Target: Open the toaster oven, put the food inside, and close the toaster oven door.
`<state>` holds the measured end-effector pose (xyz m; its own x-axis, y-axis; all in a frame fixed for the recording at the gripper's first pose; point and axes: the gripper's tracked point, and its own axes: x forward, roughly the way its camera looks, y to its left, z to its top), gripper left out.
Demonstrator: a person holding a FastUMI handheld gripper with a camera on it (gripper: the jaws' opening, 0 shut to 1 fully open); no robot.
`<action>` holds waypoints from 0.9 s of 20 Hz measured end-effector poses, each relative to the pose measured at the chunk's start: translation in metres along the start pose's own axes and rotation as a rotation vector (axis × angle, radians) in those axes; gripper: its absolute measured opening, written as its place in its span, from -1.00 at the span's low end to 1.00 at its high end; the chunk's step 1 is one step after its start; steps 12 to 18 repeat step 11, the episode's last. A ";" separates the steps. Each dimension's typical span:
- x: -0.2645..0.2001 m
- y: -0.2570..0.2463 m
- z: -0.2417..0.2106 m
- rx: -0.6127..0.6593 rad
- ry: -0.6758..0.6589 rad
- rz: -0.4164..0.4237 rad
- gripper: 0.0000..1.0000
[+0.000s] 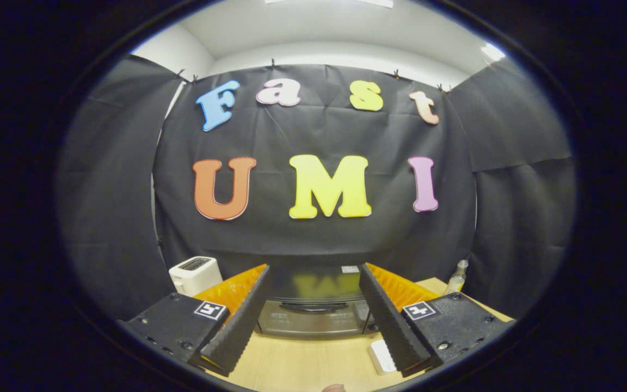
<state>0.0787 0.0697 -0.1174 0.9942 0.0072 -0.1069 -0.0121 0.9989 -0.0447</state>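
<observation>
Wooden table [302,365] under level fingers [314,280] — spread wide, empty — toaster oven [313,310] ahead, door closed.

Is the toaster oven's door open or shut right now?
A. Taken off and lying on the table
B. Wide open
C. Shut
C: the toaster oven sits beyond the open gripper with its door upright and flat against the front, handle across the top.

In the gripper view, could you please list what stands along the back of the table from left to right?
White toaster → toaster oven, door shut, seen between the open gripper's fingers → clear bottle.
</observation>
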 end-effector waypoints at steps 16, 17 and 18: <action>-0.086 -0.019 0.057 -0.082 -0.153 -0.015 1.00; -0.086 -0.019 0.057 -0.082 -0.153 -0.015 1.00; -0.086 -0.019 0.057 -0.082 -0.153 -0.015 1.00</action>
